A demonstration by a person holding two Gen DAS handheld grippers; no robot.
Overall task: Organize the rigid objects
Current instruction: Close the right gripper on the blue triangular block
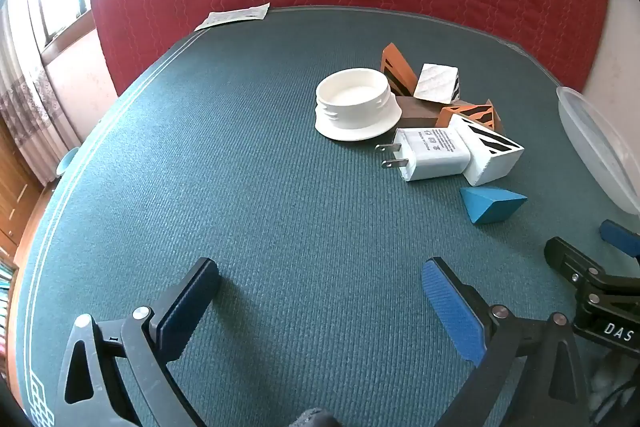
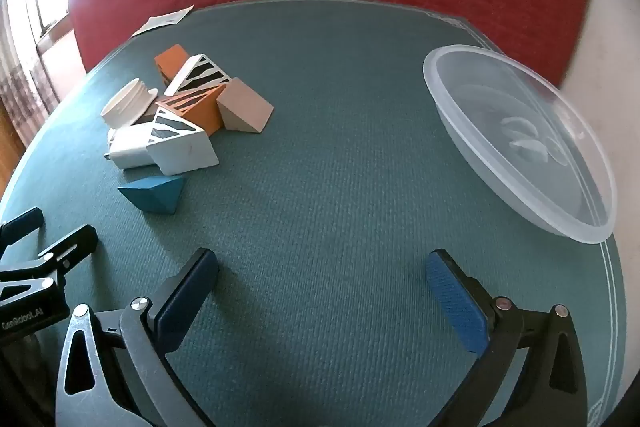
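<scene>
We hold both the left gripper (image 1: 320,291) and the right gripper (image 2: 322,283) with fingers wide and empty. The blocks (image 2: 188,119), charger (image 1: 434,153) and cap (image 1: 356,103) sit heaped on the tabletop (image 2: 320,167), well apart from the empty bowl (image 2: 520,147). Nothing seems sorted yet.

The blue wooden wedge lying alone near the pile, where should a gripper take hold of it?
Grip the blue wooden wedge across its two flat triangular ends, coming from above. It lies apart from the white charger, so both ends look free; its sloped faces would likely slip.
</scene>
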